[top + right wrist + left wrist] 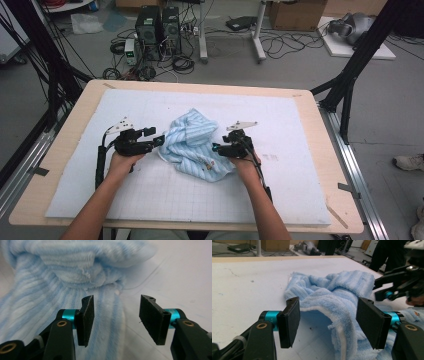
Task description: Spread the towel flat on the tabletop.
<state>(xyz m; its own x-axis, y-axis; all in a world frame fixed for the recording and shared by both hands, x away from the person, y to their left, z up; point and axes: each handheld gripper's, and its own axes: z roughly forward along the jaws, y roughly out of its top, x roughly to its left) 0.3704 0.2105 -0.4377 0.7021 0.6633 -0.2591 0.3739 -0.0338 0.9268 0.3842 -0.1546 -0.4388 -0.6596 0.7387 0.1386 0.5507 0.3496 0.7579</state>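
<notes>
**Loose towel, two empty claws**

Black pads of the left claw (329, 323) stand apart around a hanging towel (195, 145) fold, not pinching it. That crumpled towel lies mid-desk (65, 150). Right of it, the right claw (216, 148) gapes too; closing now may catch several layers.

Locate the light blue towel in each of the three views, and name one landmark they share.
High view: the light blue towel lies crumpled mid-table on the white mat, between the left gripper and the right gripper.
Left gripper view: it is heaped right of centre, a fold hanging between the open jaws.
Right gripper view: it spreads over the top and left, under the open jaws.
Shared landmark: the white mat.
</notes>
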